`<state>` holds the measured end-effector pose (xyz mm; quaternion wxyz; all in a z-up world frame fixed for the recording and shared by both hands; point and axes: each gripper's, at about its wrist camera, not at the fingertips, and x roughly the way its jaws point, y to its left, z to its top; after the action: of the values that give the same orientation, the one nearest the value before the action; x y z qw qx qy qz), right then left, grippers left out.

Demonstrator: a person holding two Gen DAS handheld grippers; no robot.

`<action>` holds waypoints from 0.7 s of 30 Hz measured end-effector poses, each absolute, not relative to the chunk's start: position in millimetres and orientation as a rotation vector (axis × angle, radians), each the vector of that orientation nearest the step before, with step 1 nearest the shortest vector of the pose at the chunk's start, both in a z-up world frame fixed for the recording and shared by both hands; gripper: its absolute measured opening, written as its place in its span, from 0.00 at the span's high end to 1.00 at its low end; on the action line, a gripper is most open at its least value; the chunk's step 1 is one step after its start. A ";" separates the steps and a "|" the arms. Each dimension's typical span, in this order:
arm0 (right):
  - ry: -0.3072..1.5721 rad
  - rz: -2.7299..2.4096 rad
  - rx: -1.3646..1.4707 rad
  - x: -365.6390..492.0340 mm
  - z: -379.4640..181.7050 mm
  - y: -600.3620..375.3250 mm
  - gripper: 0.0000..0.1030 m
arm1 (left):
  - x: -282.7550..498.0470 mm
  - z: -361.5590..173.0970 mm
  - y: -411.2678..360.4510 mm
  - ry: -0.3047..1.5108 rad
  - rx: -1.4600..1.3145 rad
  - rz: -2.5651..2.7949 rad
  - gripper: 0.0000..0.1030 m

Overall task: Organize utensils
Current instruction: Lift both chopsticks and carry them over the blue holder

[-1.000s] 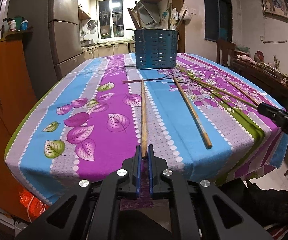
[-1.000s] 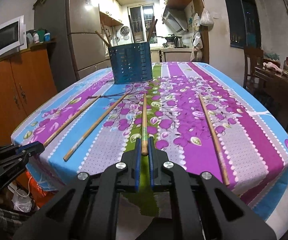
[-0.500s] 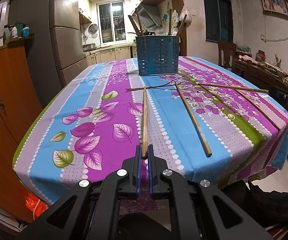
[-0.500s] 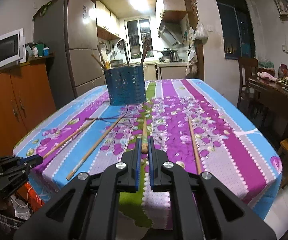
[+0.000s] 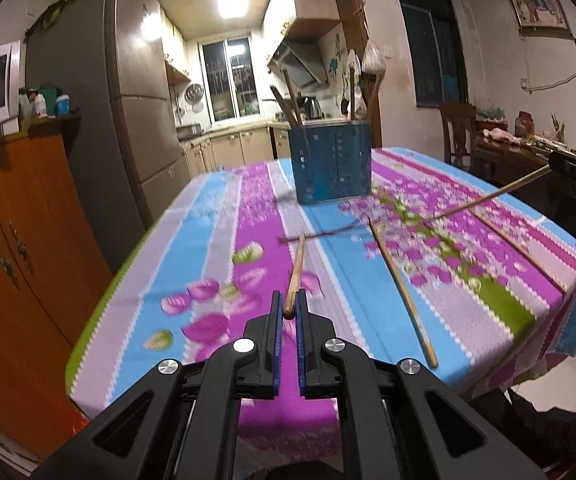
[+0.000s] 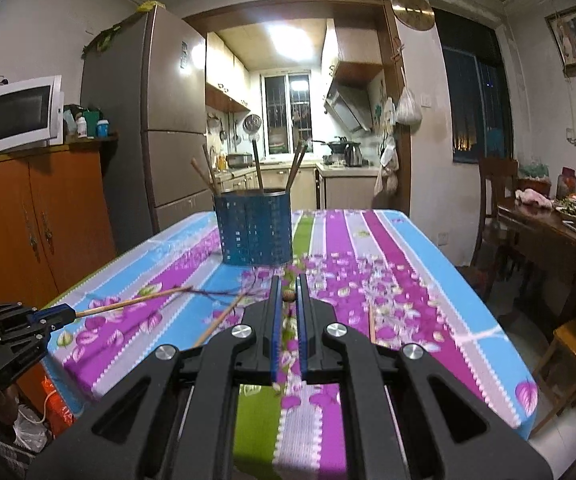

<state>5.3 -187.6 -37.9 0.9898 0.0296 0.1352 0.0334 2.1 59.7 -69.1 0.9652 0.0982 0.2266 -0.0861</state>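
1. The left gripper is clamped narrowly on the butt end of a wooden chopstick, which runs from between its blue-lined jaws toward 12 o'clock, tip raised over the tablecloth
2. The right gripper pinches the end of a second chopstick; in its own view only the rounded end shows between the jaws, the shaft hidden by foreshortening
3. From the left wrist view, that second chopstick slants in from the right gripper's body at 3 o'clock, lifted clear of the cloth and pointing toward the table's middle
4. From the right wrist view, the left gripper sits at 9 o'clock with its chopstick reaching toward the centre
5. The blue perforated utensil holder stands upright on the far part of the table at 12 o'clock, several wooden utensils sticking out of its top
6. Two loose chopsticks lie flat on the cloth: one at about 2 o'clock of the left gripper, running down to the near table edge, another further right near the purple stripe
7. A fridge and an orange cabinet with a microwave on top stand at 9 to 10 o'clock
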 end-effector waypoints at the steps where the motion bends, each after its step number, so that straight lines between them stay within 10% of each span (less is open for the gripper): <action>1: 0.264 0.068 0.059 6.5 -35.3 -188.2 0.95 | 3.5 -65.2 60.6 0.452 0.195 -0.177 0.93; 21: 0.189 0.131 0.024 53.5 14.8 -193.7 0.95 | 51.6 23.3 47.0 0.349 0.192 -0.271 0.93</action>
<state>53.5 -193.7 14.8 0.9933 0.0120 0.0944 0.0656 51.6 47.0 23.3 0.9711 0.0953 0.1726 -0.1343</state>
